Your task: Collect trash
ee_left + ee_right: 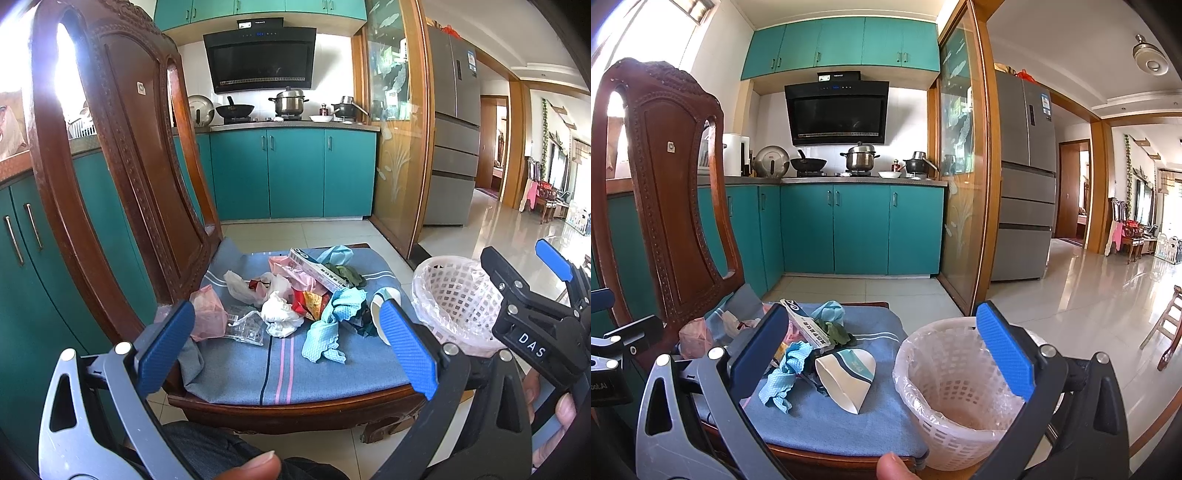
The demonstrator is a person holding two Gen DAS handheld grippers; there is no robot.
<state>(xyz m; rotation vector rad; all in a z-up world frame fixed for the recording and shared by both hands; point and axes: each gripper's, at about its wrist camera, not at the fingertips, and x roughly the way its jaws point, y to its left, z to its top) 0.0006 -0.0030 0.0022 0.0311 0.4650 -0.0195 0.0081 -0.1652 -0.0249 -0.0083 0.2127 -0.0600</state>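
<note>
A heap of trash lies on a chair's blue striped cushion [240,373]: a white crumpled tissue [280,314], a light-blue wipe [332,325], a pink plastic bag [208,314], clear plastic [247,326], a red-yellow wrapper [310,301] and a printed box [317,269]. A flattened paper cup [846,376] rests near the cushion's right side. A white lattice basket [953,384], lined with clear plastic, stands at the seat's right edge. My left gripper [288,347] hovers open just short of the heap. My right gripper [882,352] is open above the basket's near rim, holding nothing.
The carved wooden chair back [122,147] rises on the left. Teal cabinets [295,173] and a stove with pots stand behind. A glass sliding door [395,147] and a fridge [450,147] are on the right. Tiled floor [1071,295] stretches toward the living room.
</note>
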